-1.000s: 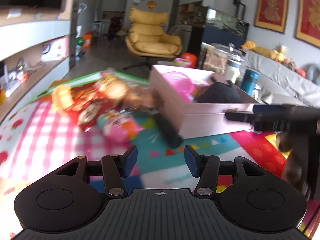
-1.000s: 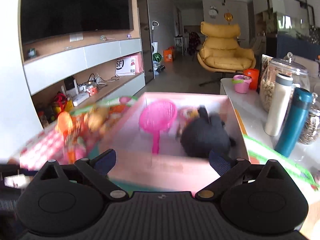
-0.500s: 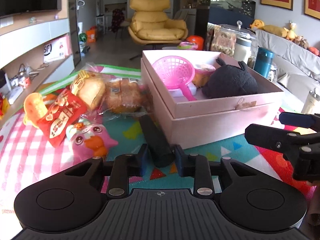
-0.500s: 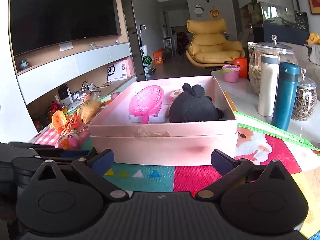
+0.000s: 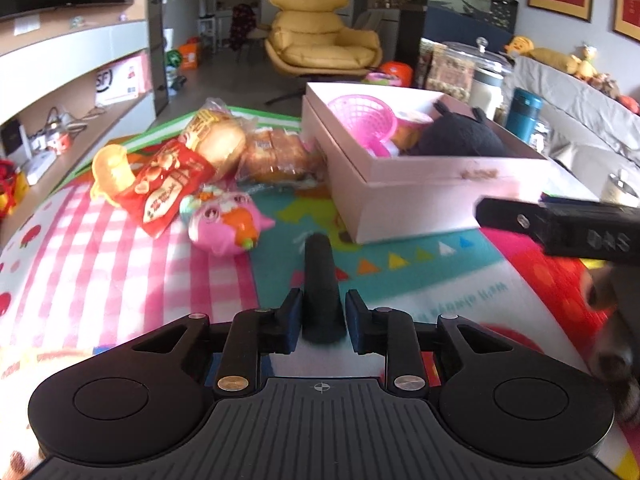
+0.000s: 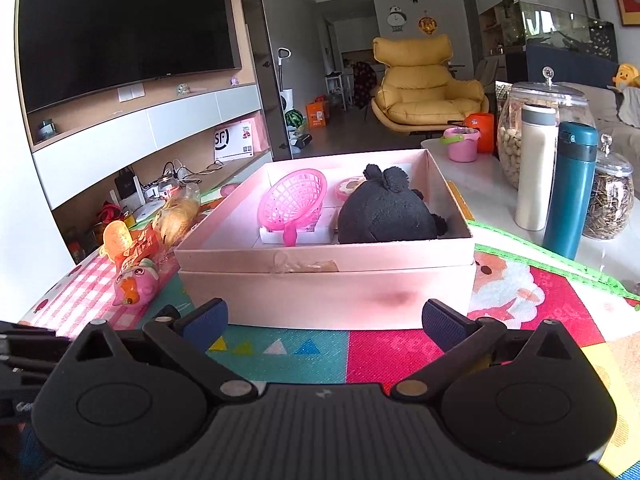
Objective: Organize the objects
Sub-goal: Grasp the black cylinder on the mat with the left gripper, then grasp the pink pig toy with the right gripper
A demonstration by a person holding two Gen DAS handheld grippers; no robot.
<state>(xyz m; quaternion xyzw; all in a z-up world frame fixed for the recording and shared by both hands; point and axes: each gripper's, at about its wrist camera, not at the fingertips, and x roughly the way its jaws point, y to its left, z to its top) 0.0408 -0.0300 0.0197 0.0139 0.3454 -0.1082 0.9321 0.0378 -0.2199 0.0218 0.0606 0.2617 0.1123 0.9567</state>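
A black stick points straight ahead between my left gripper's blue pads; the jaws are closing and the pads press its near end. It sits over the colourful mat, just in front of the open pink box. That box holds a pink mesh scoop and a black plush. My right gripper stands open and empty before the box's front wall; one of its fingers shows at the right of the left wrist view.
Left of the box lie a red snack packet, wrapped bread, an orange toy and a pink toy. A white flask, a teal flask and glass jars stand at the right.
My left jaws have come together on the black stick, which turned from lying slantwise on the mat to pointing straight ahead. The right gripper stays open before the box.
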